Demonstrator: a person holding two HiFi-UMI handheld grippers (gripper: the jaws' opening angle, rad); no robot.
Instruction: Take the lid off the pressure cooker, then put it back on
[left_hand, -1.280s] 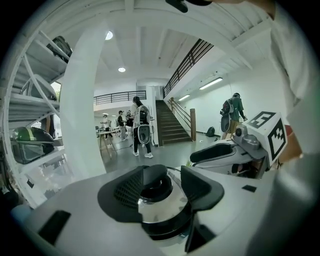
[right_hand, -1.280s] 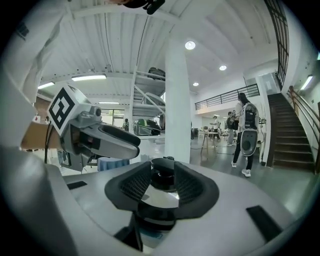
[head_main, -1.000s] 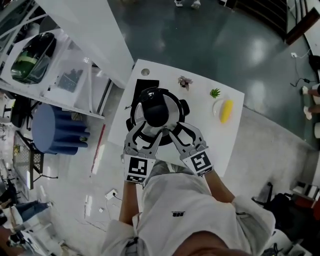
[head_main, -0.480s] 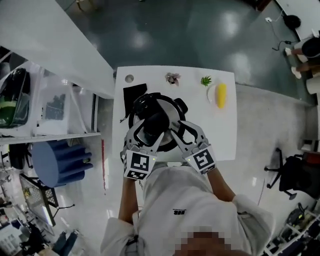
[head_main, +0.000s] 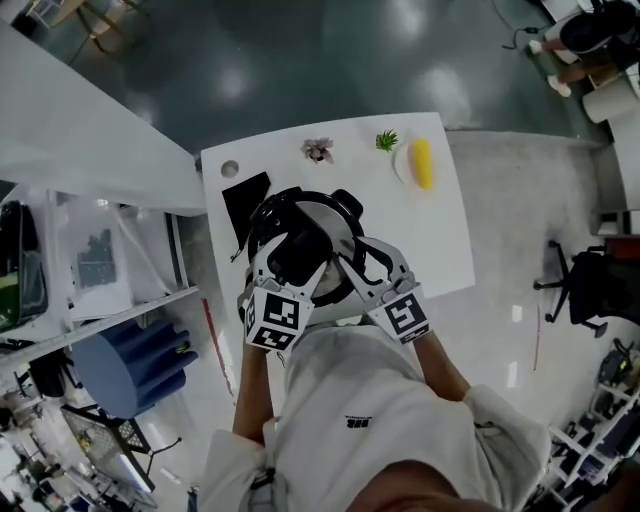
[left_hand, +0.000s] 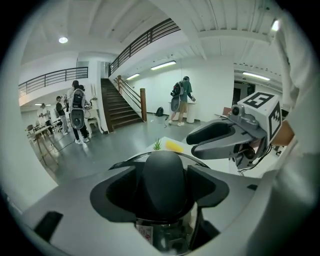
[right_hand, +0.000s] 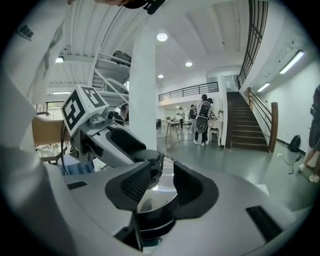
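Round steel lid (head_main: 326, 218): probably heavy, stiff, slick; take by black domed knob (left_hand: 162, 172). Left gripper (left_hand: 161, 195) jaws just opening around it; right gripper (right_hand: 164, 176) parted.

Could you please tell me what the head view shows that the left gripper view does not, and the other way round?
Only the head view shows the black square item and the small pinkish flower on the white table. Only the left gripper view shows the staircase and people standing beyond. Both show the lid's black knob between the jaws of the left gripper, which have just been opening, plus the right gripper, the green plant and the yellow item.
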